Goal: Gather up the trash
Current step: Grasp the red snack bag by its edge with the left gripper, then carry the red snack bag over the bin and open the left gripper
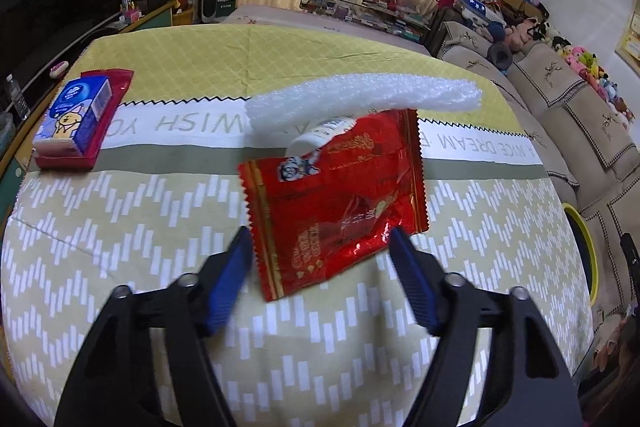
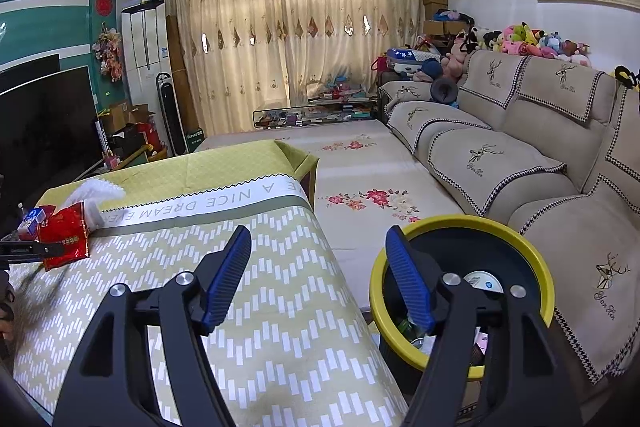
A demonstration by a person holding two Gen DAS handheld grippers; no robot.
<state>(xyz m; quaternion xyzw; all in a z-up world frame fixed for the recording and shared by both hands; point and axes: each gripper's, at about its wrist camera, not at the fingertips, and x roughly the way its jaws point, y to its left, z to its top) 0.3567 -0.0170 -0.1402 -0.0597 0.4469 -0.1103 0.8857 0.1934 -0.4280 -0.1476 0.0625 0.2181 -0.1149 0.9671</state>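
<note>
On the tablecloth [image 1: 120, 227], between the spread-apart fingers of the left gripper [image 1: 322, 247]: red foil wrapper [image 1: 336, 203], likely light, crinkly, slippery; best pinched at its near edge; right gripper [image 2: 318, 247] likewise agape, empty.

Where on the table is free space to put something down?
Free: the zigzag cloth between the left claw and the tissue pack. Crowded: the middle, where red wrapper, white bottle and foam sheet overlap.
</note>
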